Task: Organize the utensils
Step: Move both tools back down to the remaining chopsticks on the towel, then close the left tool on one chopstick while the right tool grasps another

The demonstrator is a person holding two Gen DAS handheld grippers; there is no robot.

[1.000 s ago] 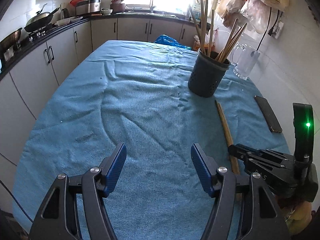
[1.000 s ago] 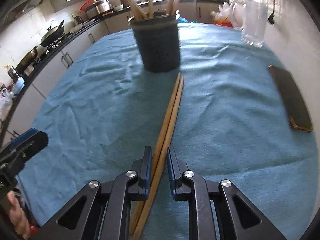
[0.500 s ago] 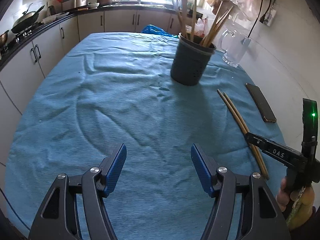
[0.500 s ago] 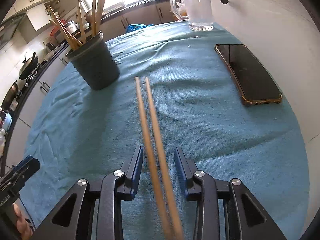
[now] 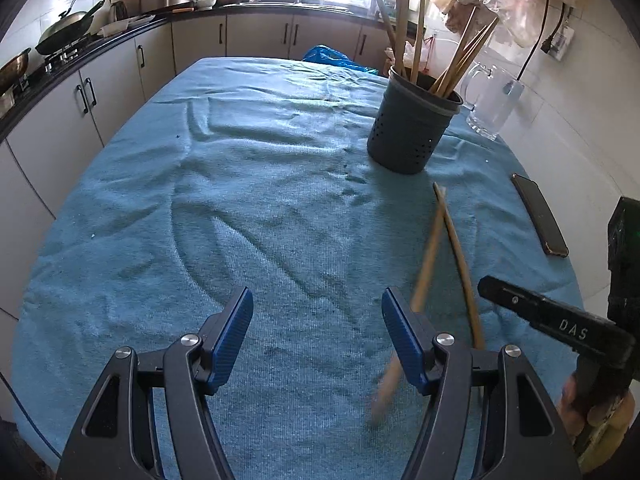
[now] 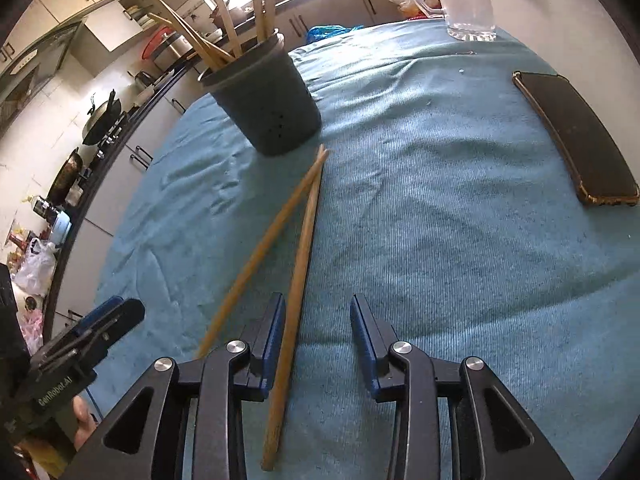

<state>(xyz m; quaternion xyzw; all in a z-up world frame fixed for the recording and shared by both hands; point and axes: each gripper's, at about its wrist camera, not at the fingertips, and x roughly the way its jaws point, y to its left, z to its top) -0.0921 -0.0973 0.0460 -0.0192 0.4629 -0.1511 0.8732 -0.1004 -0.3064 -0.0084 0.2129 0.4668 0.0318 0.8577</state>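
Two wooden chopsticks lie loose on the blue cloth, splayed apart, tips meeting near the dark utensil holder. One chopstick lies between my right gripper's open jaws, against the left finger; the other lies outside to the left. In the left wrist view the chopsticks lie right of my open, empty left gripper; one is blurred. The holder holds several upright chopsticks. The right gripper's body shows at the right edge.
A phone lies on the cloth at the right, also in the left wrist view. A glass mug stands behind the holder. The table has a wrinkled blue cloth. Kitchen counters with pans line the left.
My right gripper has opened and let go of the two chopsticks. They dropped onto the cloth and splayed apart. The left gripper stays open.
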